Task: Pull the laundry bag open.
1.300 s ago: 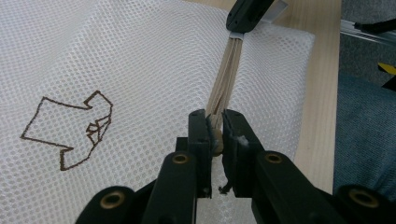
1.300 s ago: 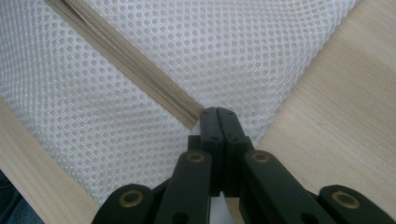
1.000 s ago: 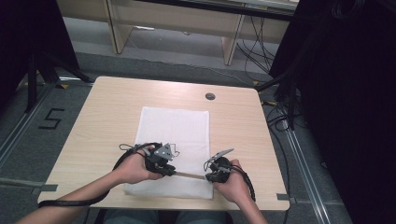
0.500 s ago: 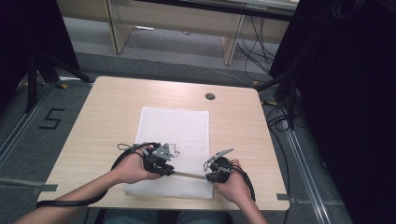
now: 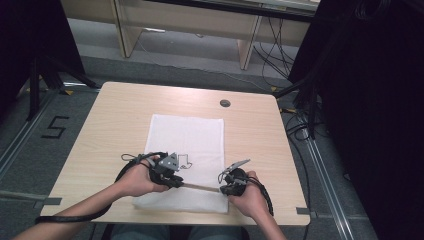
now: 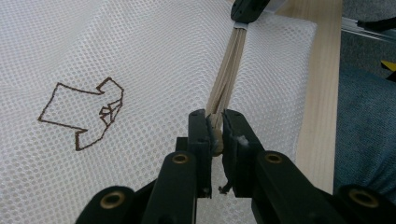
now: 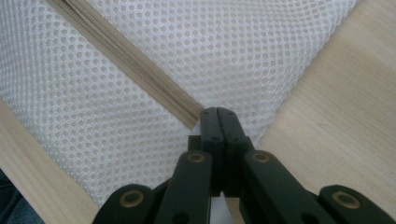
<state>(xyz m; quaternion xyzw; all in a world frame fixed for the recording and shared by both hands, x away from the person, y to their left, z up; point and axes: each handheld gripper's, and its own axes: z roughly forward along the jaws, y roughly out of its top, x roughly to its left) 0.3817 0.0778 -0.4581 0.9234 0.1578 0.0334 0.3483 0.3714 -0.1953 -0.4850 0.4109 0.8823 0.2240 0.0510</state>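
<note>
Your white mesh bag (image 5: 186, 160) lies flat on the wooden surface (image 5: 110, 120), reaching its near edge. Your left hand-held gripper (image 6: 214, 126) pinches one end of the bag's tan zipper (image 6: 226, 70), jaws nearly closed on it. Your right hand-held gripper (image 7: 218, 122) is closed tight on the zipper's other end, near the surface's near right corner, holding the zipper taut between them.

zipper end (image 7: 194, 122): where the tan tape meets the right gripper (image 7: 219, 114), its tip is hidden behind the closed fingers; whether they pinch it cannot be told.
zipper pull: covered by the left gripper (image 6: 215, 122), its shape not readable.
mesh bag (image 5: 187, 145): near edge partly hidden under both hands.
brown drawing (image 5: 184, 161): too small in the high view to read.
person's forearms: cut off by the bottom edge.
</note>
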